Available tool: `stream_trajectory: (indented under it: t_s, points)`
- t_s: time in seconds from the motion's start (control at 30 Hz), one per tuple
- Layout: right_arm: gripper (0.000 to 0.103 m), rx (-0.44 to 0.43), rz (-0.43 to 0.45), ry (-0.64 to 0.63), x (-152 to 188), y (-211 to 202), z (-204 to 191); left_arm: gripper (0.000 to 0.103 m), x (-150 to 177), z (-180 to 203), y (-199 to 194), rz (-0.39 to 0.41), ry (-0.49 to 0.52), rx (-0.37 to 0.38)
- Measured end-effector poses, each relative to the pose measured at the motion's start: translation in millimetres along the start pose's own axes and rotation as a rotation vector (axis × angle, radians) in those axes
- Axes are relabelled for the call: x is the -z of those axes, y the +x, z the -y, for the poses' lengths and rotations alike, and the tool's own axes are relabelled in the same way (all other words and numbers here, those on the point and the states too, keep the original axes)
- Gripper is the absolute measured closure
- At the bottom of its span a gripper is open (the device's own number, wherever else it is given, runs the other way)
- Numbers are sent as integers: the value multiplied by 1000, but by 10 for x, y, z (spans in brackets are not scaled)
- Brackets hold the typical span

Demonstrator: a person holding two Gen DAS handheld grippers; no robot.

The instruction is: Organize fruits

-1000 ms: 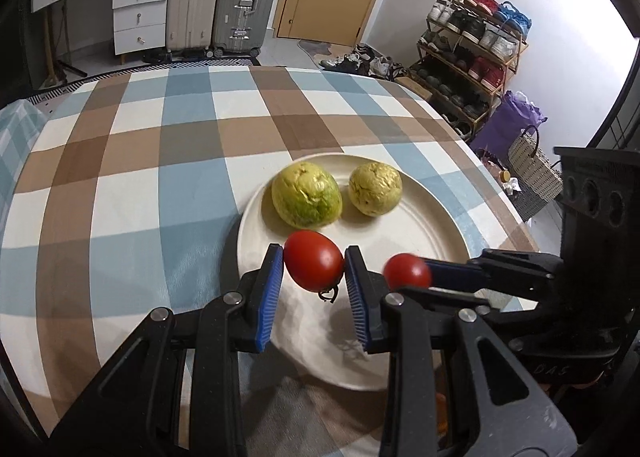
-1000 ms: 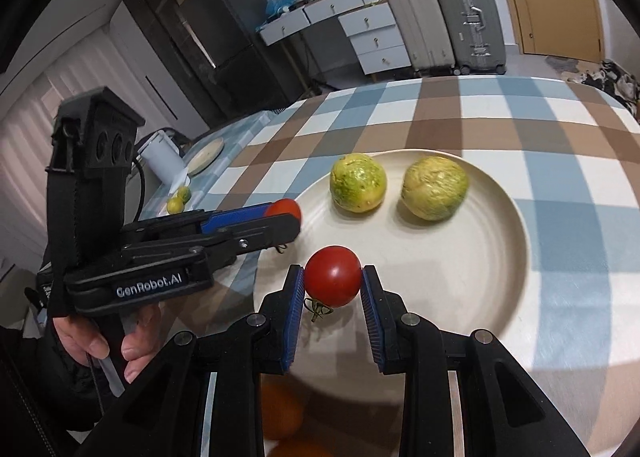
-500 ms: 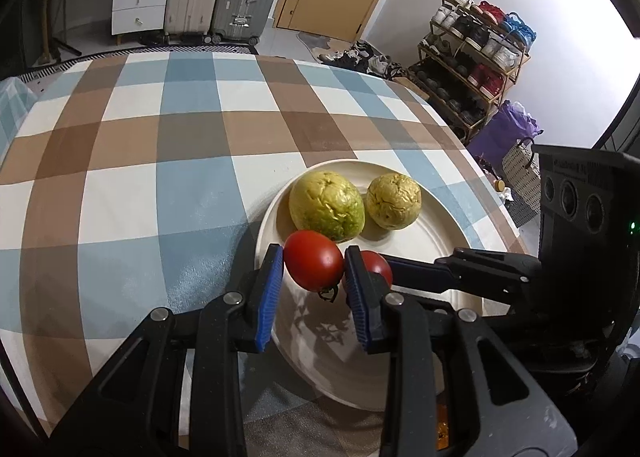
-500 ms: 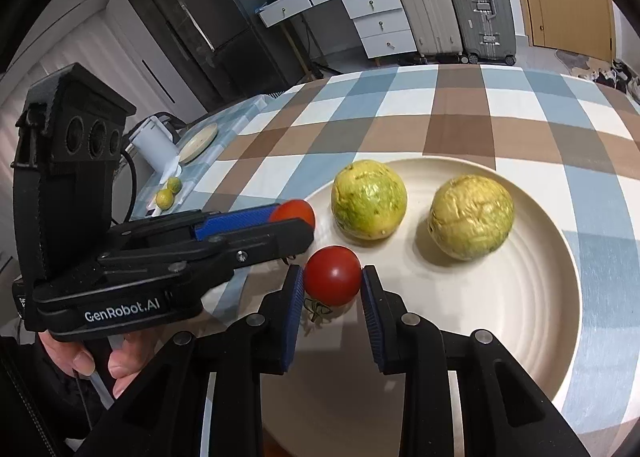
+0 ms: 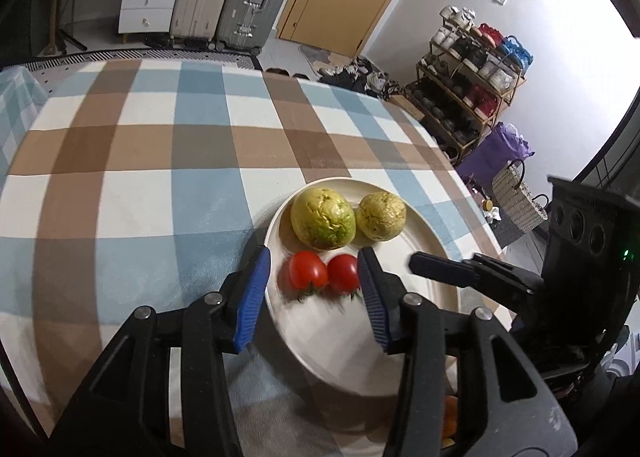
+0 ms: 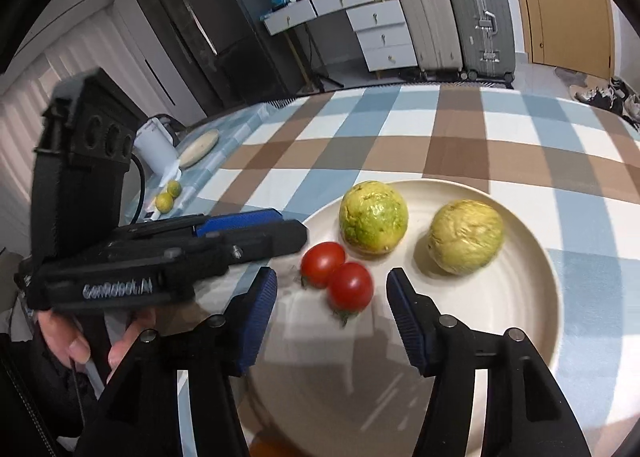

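Both tomatoes (image 5: 323,272) sit at the plate's (image 5: 424,233) left edge; left gripper (image 5: 316,293) and right gripper (image 6: 332,309) gape (we'd pinch these soft, slippery skins lightly).

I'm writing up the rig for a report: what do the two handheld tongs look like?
Both the left tongs and the right tongs are matte black plastic frames with silver screws and ribbed blue pads on the fingers. Each carries a boxy black block with three round holes. White "GenRobot.AI" lettering marks the left one's side; a bare hand grips it. A green light glows on the right one.
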State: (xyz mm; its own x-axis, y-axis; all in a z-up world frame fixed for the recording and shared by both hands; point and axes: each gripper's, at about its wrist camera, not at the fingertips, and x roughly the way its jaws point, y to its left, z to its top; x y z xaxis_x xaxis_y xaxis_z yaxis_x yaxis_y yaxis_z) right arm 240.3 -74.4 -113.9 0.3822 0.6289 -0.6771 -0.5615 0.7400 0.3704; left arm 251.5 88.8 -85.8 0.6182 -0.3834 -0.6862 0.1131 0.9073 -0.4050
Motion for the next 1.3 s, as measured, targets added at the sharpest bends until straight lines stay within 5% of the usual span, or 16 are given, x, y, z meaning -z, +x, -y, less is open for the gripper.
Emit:
stream_trajectory:
  t_s: [0.13,0.23,0.5,0.7,1.07,1.3]
  points:
    - [24,13,47,15,130,-286,-10,33,91,105,-232,37,22,-49]
    - [11,22,73,42,217,-474,-9,32,163,191,-409,59,32,-72]
    - [4,71,171,77,385,-946,-92,19,425,579,-880,125,99,-182]
    - [1,93,218,116,584,-1233,-138,1,641,755,-1112,150,81,-177]
    - [0,105,285,136,1010,-1685,-217,1,1217,1145,-1280,172,159,-199]
    - [0,131,266,160,1269,-1773,-222,1,1539,1121,-1247,127,89,-172]
